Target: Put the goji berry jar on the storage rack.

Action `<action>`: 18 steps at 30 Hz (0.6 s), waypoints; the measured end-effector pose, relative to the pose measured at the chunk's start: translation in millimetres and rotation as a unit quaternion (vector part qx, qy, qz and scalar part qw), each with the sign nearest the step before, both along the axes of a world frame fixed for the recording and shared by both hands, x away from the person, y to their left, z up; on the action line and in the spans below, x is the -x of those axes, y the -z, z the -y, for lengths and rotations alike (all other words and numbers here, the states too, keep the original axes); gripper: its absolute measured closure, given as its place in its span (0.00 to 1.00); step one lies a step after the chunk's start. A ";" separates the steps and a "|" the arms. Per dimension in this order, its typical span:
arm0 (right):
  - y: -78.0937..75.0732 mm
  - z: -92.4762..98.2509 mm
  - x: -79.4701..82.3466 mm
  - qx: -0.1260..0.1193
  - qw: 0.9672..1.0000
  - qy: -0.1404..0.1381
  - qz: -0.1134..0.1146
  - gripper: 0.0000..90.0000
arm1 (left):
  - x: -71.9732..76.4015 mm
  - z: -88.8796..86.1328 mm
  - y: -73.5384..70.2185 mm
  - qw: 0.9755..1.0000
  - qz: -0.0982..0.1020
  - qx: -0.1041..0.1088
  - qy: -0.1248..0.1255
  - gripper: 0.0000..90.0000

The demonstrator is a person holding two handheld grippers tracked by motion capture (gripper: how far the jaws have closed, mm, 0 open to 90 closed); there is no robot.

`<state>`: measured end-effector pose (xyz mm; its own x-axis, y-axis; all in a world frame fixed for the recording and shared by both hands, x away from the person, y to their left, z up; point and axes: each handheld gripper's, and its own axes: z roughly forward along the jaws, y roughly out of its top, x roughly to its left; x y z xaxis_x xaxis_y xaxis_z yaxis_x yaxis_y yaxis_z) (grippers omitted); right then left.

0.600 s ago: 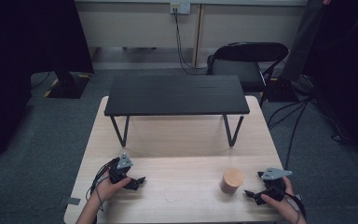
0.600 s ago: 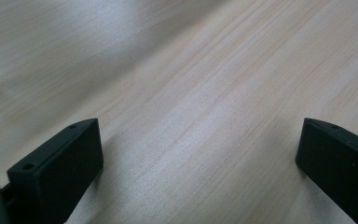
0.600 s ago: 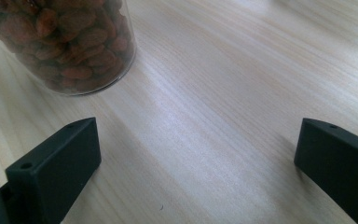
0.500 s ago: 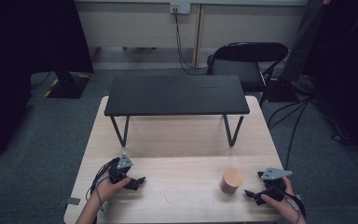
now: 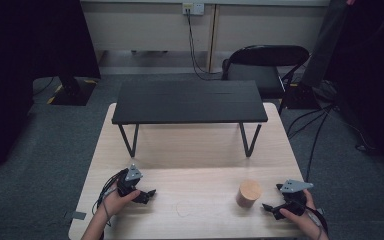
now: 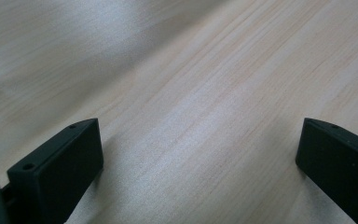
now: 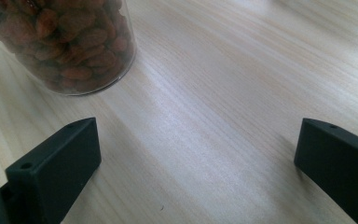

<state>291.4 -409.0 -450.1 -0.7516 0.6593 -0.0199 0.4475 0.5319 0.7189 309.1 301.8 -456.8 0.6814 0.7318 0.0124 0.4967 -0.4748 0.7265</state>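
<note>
A clear jar of brown almonds point(image 5: 248, 193) with a tan lid stands on the pale wooden table point(image 5: 200, 150), near its front right. My right gripper point(image 5: 272, 208) rests just to the right of the jar, open, jaws wide apart with only bare wood between them; in the right gripper view the jar point(image 7: 70, 42) stands ahead and to the left of the jaws. My left gripper point(image 5: 147, 195) lies on the table at the front left, open as well, and the left gripper view has only table wood point(image 6: 191, 116) between its jaws.
A low black shelf point(image 5: 190, 101) on thin metal legs stands across the back half of the table. A black chair point(image 5: 265, 65) is behind the table at the right. A faint round mark point(image 5: 184, 208) lies on the wood between my grippers.
</note>
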 end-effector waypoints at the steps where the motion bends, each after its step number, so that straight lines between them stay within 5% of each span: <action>1: 0.0 -0.1 0.2 0.000 1.000 0.000 0.000 0.00 | 0.0 0.0 0.0 1.000 0.000 0.000 0.000 0.00; 18: -3.7 -1.8 -2.3 -0.006 0.999 -0.038 0.001 0.01 | -0.1 -0.1 0.0 1.000 0.000 0.000 0.000 0.00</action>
<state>293.6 -407.2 -446.4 -0.7991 0.6011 -0.0129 0.4057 0.5549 0.7263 309.2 301.9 -456.8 0.6817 0.7316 0.0123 0.4966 -0.4749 0.7265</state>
